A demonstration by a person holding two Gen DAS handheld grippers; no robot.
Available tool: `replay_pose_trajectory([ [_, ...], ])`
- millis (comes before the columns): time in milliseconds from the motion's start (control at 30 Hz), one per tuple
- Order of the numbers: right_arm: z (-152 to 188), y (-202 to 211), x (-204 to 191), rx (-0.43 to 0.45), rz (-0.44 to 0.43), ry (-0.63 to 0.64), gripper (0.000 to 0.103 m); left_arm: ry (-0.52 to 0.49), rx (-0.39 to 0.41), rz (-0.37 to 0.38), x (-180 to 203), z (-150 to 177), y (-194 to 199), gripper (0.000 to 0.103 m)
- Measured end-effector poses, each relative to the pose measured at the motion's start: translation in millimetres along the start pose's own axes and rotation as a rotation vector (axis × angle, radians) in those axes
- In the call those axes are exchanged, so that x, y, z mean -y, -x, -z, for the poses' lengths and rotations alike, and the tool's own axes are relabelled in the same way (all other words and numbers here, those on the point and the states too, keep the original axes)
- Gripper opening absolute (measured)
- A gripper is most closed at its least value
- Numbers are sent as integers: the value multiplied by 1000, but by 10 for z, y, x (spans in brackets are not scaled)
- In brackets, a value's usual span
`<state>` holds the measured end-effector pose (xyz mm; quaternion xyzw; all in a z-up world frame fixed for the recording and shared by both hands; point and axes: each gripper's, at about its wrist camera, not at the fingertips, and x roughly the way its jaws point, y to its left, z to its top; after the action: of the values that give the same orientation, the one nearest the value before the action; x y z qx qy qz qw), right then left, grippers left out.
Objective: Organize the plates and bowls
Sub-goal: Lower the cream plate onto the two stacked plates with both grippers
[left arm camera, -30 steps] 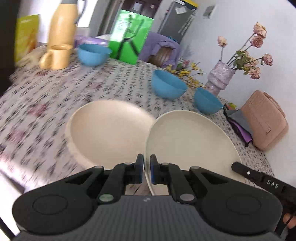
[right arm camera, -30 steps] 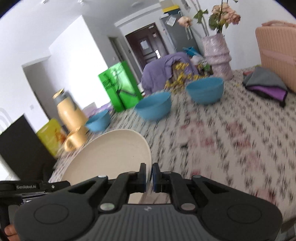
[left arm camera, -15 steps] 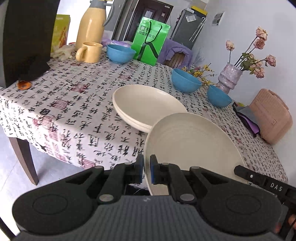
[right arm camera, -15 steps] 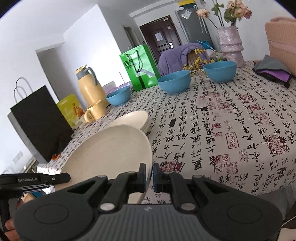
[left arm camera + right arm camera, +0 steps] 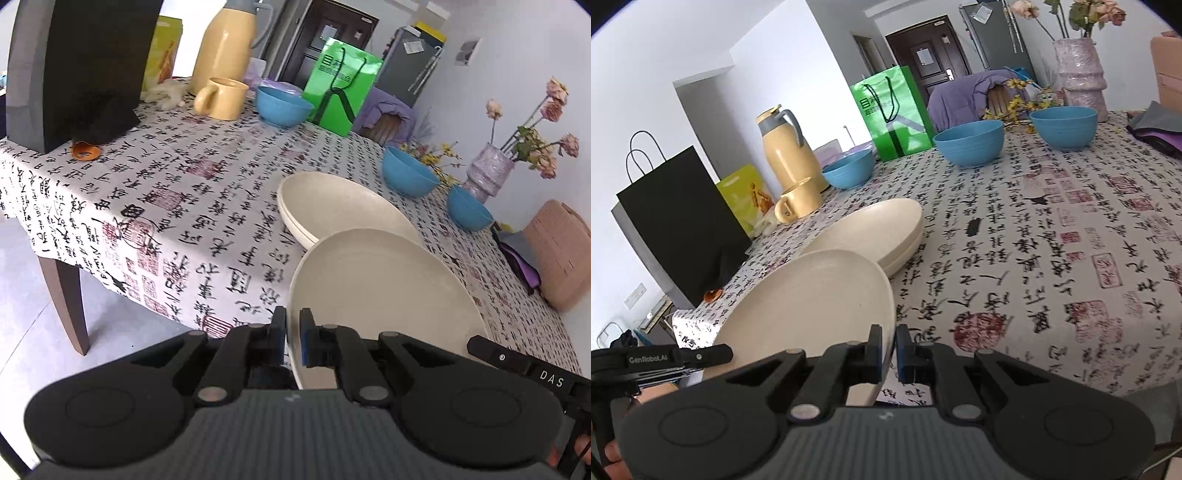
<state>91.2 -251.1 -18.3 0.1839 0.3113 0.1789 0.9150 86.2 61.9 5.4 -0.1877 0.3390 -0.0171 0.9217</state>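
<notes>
One cream plate point(image 5: 380, 295) hangs over the near edge of the table, held from both sides. My left gripper point(image 5: 292, 339) is shut on its left rim. In the right wrist view the same cream plate point(image 5: 812, 306) has my right gripper point(image 5: 889, 350) shut on its right rim. Just beyond it a stack of two cream plates point(image 5: 340, 206) point(image 5: 871, 229) rests on the patterned tablecloth point(image 5: 192, 177). Three blue bowls stand farther back: one point(image 5: 284, 105) by the green bag, two point(image 5: 408, 175) point(image 5: 469, 212) near the vase.
A black paper bag point(image 5: 81, 66), a yellow jug point(image 5: 221, 48) and a yellow mug point(image 5: 221, 98) stand at the back left. A green bag point(image 5: 340, 85), a flower vase point(image 5: 487, 173) and a pink bag point(image 5: 557, 254) line the far and right sides. The table edge and a leg point(image 5: 70, 306) are close.
Both grippers, still shut on the plate, have pulled back and sunk a little toward the near table edge. The stacked plates and bowls now lie farther off.
</notes>
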Motion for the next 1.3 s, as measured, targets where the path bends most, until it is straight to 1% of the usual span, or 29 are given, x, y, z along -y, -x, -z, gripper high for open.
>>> replay_pose_trajectory([
  [133,-81,-131,-44,-12,-11,4,8,16,10,-8,-54,-121,-52,8],
  [300,-241,-318,-61,-13,-9,-3,10,10,16,-9,-57,-321,-199,8],
  [567,-631,-682,-67,-5,28,-1,10,-2,24,10,-14,-800,-593,8],
  [767,-845,-980,-25,-21,52,-16,10,0,10,16,-15,-1088,-889,8],
  [1033,-1063,-1247,17,-29,72,-21,10,4,-14,25,-13,-1289,-1167,8],
  [1300,-1173,-1408,52,-30,97,-11,11,4,-35,37,-12,-1408,-1368,8],
])
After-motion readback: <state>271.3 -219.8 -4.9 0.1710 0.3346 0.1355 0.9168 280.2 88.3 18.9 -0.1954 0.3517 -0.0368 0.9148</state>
